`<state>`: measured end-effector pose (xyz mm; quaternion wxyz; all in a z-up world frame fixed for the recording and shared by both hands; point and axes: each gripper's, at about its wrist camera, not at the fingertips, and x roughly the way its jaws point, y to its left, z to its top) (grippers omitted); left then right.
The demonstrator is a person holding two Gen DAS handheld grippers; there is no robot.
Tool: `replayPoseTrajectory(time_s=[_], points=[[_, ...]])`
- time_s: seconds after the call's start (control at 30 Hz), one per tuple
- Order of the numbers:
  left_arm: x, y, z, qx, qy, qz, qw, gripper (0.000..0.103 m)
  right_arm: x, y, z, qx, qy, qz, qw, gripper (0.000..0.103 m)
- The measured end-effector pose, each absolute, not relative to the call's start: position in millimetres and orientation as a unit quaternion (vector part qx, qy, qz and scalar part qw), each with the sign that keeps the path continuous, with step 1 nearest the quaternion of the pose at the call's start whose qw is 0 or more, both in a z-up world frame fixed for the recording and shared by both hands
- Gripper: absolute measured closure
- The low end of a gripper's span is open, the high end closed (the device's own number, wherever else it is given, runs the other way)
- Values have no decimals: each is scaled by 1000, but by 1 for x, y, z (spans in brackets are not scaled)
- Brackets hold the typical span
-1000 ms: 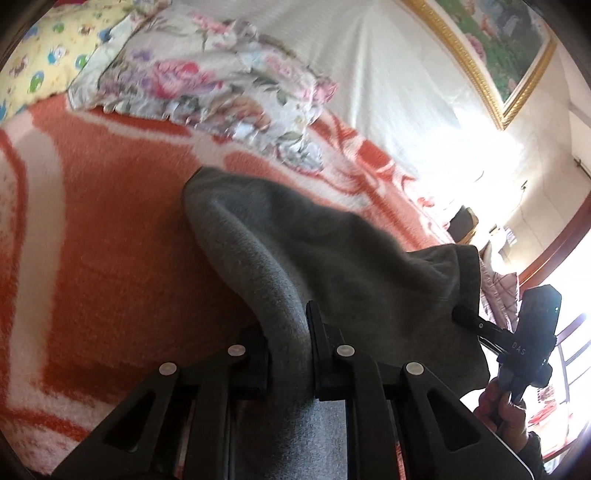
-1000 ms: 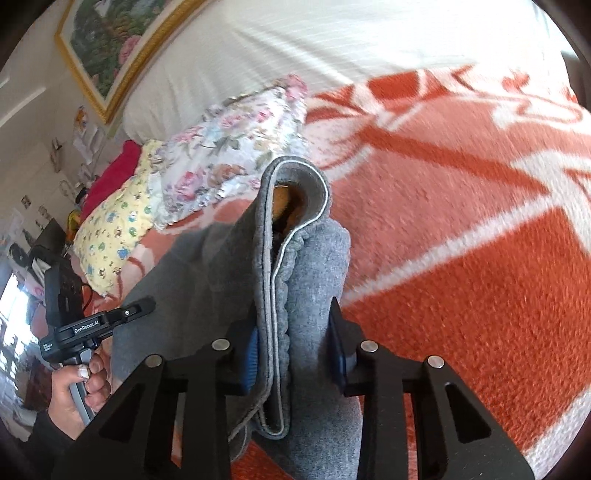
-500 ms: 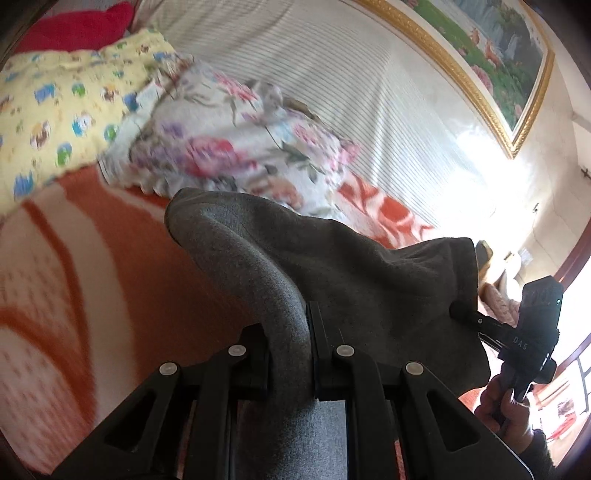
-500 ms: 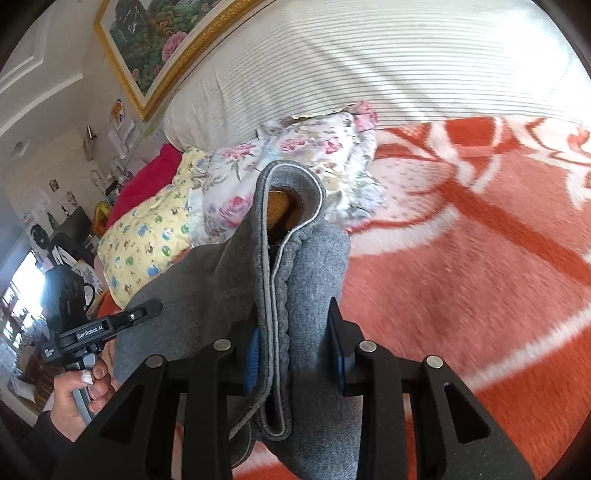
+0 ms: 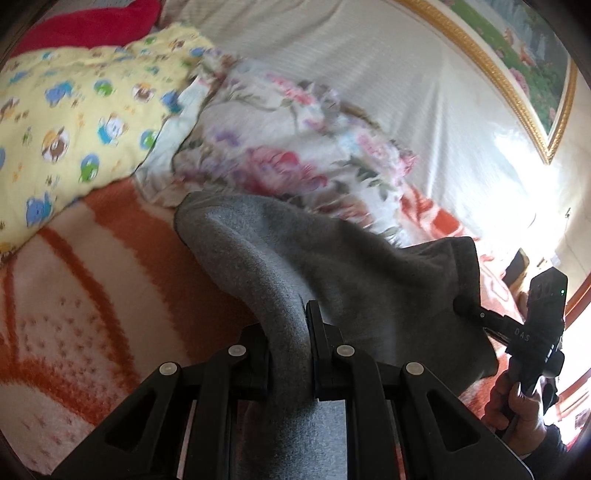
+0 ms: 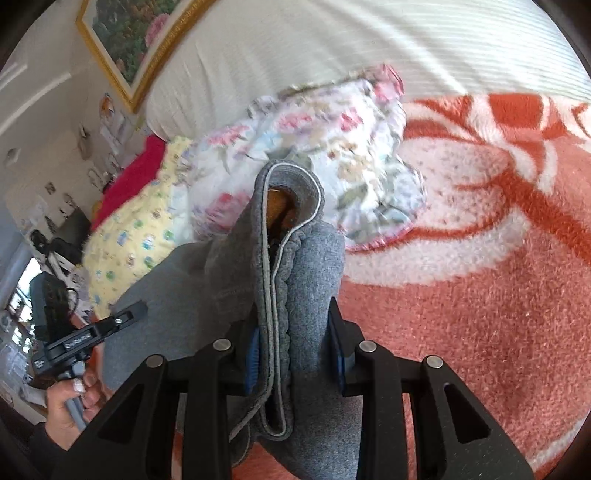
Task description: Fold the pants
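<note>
The grey fleece pants (image 5: pixel 332 258) hang lifted between both grippers above the orange and white blanket (image 5: pixel 92 295). My left gripper (image 5: pixel 288 325) is shut on a rolled fold of the pants. My right gripper (image 6: pixel 295 332) is shut on the hemmed edge of the pants (image 6: pixel 288 258), where an opening shows an orange-brown lining. The right gripper also shows at the right of the left wrist view (image 5: pixel 480 314), gripping the far end of the cloth. The left gripper shows at the left of the right wrist view (image 6: pixel 122 317).
A floral pillow (image 5: pixel 295 147) and a yellow cartoon-print pillow (image 5: pixel 74 110) lie at the head of the bed, with a red cushion (image 5: pixel 92 26) behind. A white padded headboard (image 6: pixel 332 44) and a gold-framed painting (image 5: pixel 535 55) are beyond. Room clutter stands at the bed's side (image 6: pixel 48 240).
Both grippers have lifted the pants higher and carried them toward the pillows. The pillows and headboard now fill more of both views. Both grips are unchanged.
</note>
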<state>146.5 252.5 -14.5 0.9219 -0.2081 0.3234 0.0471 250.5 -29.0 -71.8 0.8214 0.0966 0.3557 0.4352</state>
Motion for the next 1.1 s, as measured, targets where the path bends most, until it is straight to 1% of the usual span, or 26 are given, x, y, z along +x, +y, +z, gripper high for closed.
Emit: replayPoseTrajectory(time_s=[0.1,0.17,0.2,0.23,0.27,0.3,0.33,0.37,0.4,0.43,0.5,0.57,0.63,0.67,0.73,0.8,0.83,1.0,1.07,1.1], points=[[144,257,-24,-207,326,49,921,88,259,-31,-83,91,364,423,825,69],[143,260,-31,-210,332,52,918,86,265,-32,-89,83,372,418,825,64],[142,261,-34,-211,335,54,917,82,267,-32,-91,77,376,416,825,62],[140,263,-38,-214,340,57,914,78,268,-32,-94,67,378,410,828,56],[139,265,-41,-218,344,61,911,75,269,-32,-95,62,380,406,829,46],[137,268,-45,-226,347,66,908,68,270,-33,-97,52,383,397,832,42],[135,270,-47,-231,347,69,906,59,272,-35,-99,44,385,390,835,33],[132,273,-50,-238,346,74,905,54,273,-36,-101,40,385,385,838,27],[130,276,-53,-246,343,78,903,47,274,-39,-103,38,385,381,839,26],[127,279,-56,-253,340,79,902,44,276,-41,-105,39,386,379,840,24],[123,283,-62,-260,341,76,900,42,278,-43,-110,41,389,377,839,22],[121,284,-67,-261,341,74,900,42,281,-45,-115,43,391,374,840,18],[120,283,-69,-250,342,79,903,36,283,-44,-119,42,390,371,842,16],[120,283,-70,-248,342,81,903,35,283,-42,-120,39,389,369,843,13],[117,284,-71,-252,343,83,901,35,286,-42,-124,40,391,368,842,10],[114,281,-66,-246,343,92,902,35,287,-44,-123,47,396,371,839,10],[111,278,-62,-236,343,99,904,37,286,-45,-122,47,395,372,839,10],[96,261,-44,-218,341,110,908,36,267,-55,-104,42,379,383,841,10],[90,253,-39,-209,340,109,911,35,255,-59,-95,37,368,392,842,10],[88,247,-36,-200,341,112,911,31,250,-60,-92,34,365,396,842,10]])
